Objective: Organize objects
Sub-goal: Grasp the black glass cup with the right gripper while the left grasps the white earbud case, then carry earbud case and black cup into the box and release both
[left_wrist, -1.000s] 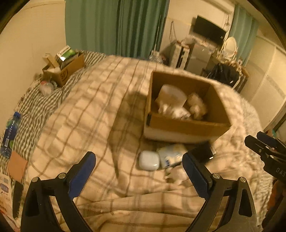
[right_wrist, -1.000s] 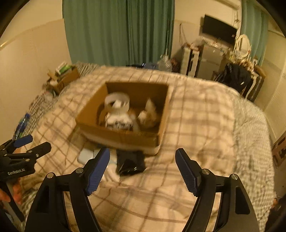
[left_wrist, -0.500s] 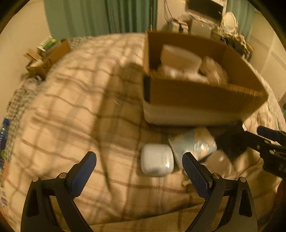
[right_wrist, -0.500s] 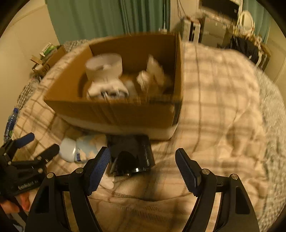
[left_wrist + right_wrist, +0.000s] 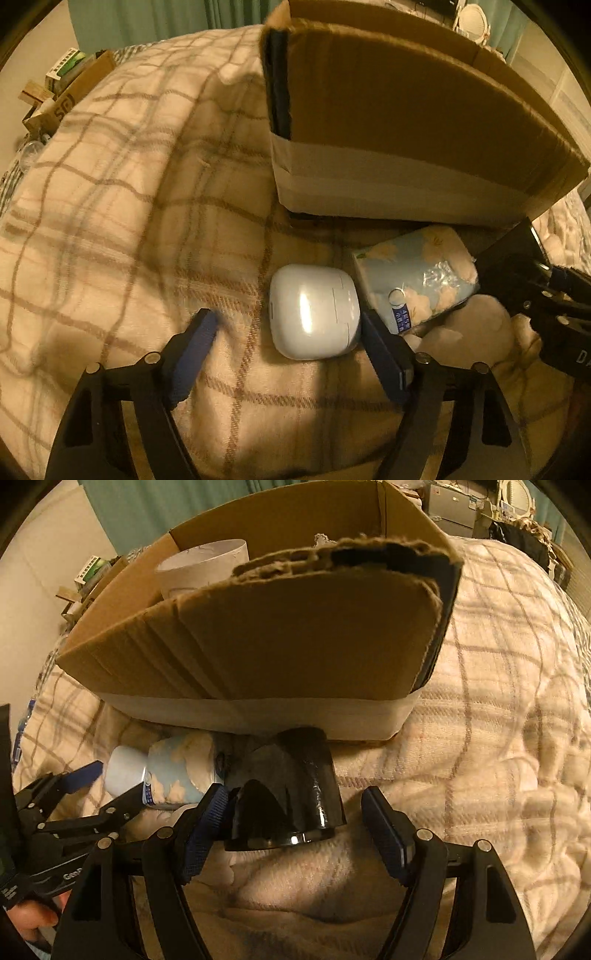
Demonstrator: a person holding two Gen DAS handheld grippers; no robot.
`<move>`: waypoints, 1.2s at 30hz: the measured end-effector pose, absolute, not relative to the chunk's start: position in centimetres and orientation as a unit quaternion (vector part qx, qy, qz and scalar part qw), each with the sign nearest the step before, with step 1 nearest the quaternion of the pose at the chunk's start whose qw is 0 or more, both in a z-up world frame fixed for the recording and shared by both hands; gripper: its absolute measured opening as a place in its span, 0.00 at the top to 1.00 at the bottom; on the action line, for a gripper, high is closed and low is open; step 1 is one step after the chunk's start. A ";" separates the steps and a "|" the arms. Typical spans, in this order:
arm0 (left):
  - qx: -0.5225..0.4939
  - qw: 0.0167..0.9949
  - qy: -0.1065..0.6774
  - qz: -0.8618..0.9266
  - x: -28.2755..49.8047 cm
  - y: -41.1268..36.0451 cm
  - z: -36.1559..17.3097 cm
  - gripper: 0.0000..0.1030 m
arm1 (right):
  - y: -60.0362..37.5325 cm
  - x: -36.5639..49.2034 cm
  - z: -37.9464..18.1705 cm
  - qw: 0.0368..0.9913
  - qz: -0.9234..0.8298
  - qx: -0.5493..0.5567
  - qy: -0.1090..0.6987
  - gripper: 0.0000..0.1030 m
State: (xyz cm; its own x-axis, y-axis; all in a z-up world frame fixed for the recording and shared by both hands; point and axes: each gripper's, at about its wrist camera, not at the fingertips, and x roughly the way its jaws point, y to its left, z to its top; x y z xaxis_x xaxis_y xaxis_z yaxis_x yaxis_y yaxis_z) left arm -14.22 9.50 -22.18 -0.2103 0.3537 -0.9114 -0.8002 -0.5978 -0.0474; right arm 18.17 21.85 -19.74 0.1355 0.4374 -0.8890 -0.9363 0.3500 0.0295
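A white earbud case lies on the plaid blanket, between the open fingers of my left gripper; the right finger is at its edge. A pale blue floral tissue pack lies just right of it. My right gripper is open around a glossy black object in front of the cardboard box. The case and pack also show in the right wrist view. A white cup stands inside the box.
The box stands directly behind the items. A second cardboard box with packets sits far left by the wall. Green curtains hang behind. The left gripper shows at the left of the right wrist view.
Both grippers have moved down and forward toward the items in front of the box. The left now straddles the white case, and the right straddles the black object.
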 end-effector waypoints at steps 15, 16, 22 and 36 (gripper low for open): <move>-0.494 0.408 0.197 0.742 -13.5 7.2 -20.9 0.53 | 20.3 17.2 -17.8 0.701 0.505 -0.280 0.419 0.41; -0.492 0.409 0.195 0.744 -13.3 6.9 -20.6 0.53 | 20.1 17.0 -17.5 0.702 0.506 -0.279 0.416 0.41; -0.470 0.415 0.186 0.756 -11.7 4.9 -17.6 0.54 | 18.5 15.8 -15.2 0.712 0.509 -0.283 0.392 0.41; -0.452 0.433 0.131 0.769 -8.9 2.1 -10.1 0.53 | 14.4 11.1 -8.3 0.732 0.530 -0.275 0.330 0.42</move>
State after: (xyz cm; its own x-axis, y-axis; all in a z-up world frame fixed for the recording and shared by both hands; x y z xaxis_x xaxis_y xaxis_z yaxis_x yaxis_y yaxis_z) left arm -8.91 2.13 -10.11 -0.2178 0.5472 -0.8082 -0.7841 -0.5911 -0.1889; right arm 11.09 14.37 -8.33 0.2217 0.5939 -0.7734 -0.9562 0.2878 -0.0531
